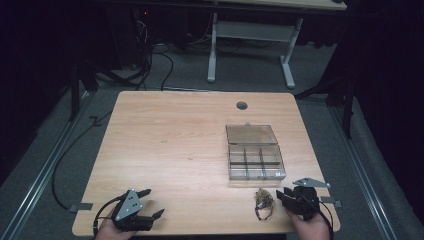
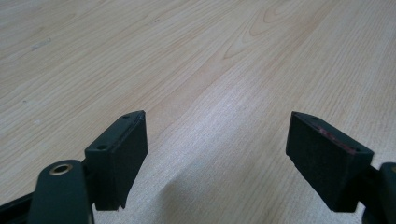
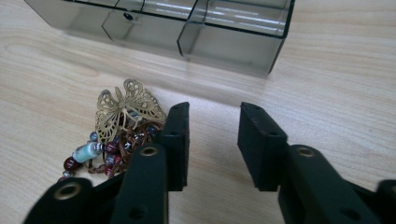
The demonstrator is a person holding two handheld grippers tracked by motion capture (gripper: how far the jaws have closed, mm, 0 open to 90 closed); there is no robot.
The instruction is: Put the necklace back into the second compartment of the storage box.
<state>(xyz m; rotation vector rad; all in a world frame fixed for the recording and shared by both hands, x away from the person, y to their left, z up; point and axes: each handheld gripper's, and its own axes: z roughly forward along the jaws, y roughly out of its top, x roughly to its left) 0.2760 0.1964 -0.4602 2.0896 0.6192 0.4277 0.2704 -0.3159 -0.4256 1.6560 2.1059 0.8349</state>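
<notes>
Beaded necklace [image 3: 105, 140] with a brass butterfly pendant [image 3: 125, 106] lies in a loose heap on the wooden table [image 1: 165, 145], near the front edge on the person's right — just in front of the open compartment box [image 1: 255, 162] and apart from it. In the right gripper view the heap shows dark red beads, one pale tube bead and brown cord, with the filigree butterfly on top at the side toward the box.

Right gripper [image 3: 214, 140]: jaws parted, nothing between the pads, bare table in the gap. The necklace sits beside the left-hand jaw in that view; the jaw overlaps the edge of the heap, and whether it touches the cord cannot be told. In the high view this gripper [image 1: 284, 196] is just right of the heap, held in the person's right hand [image 1: 312, 227].

Left gripper [image 2: 217, 154]: jaws spread wide, empty, over plain wood grain. In the high view it [image 1: 150, 202] sits at the front left of the table, well apart from necklace and box.

Box — smoky clear plastic, lid folded back flat on the far side, dividers visible; its near wall faces the right gripper.
</notes>
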